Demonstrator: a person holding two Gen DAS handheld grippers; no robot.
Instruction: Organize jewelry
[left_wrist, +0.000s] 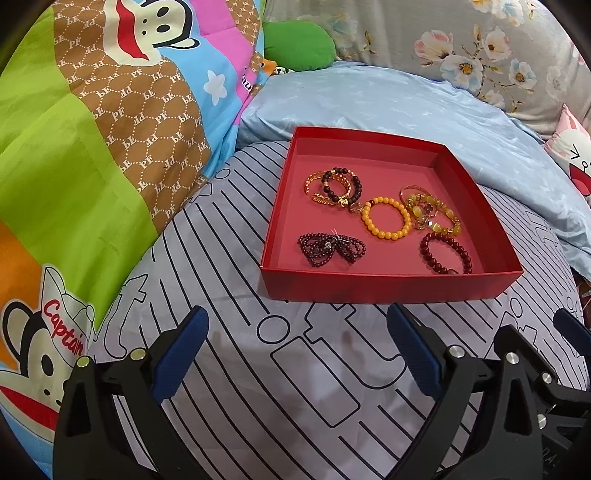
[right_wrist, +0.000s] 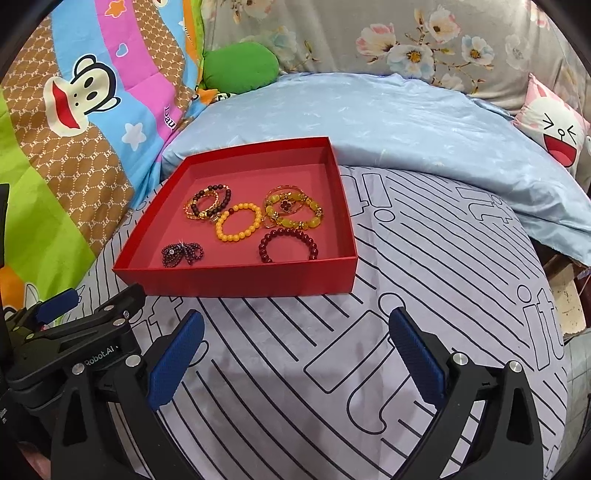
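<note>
Bracelets (left_wrist: 386, 218) lying tangled in red box (left_wrist: 388, 286) just ahead of both tongs, left tongs (left_wrist: 297, 332) and right tongs (right_wrist: 295, 336) hanging apart, empty, risking snagging neighbouring strands.

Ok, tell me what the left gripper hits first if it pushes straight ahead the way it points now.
Probably the near wall of the red box. The left gripper is open over the striped bedsheet, with only bare sheet before that wall. Depth is hard to judge through the fisheye; pointing lower, it would meet the sheet first.
</note>
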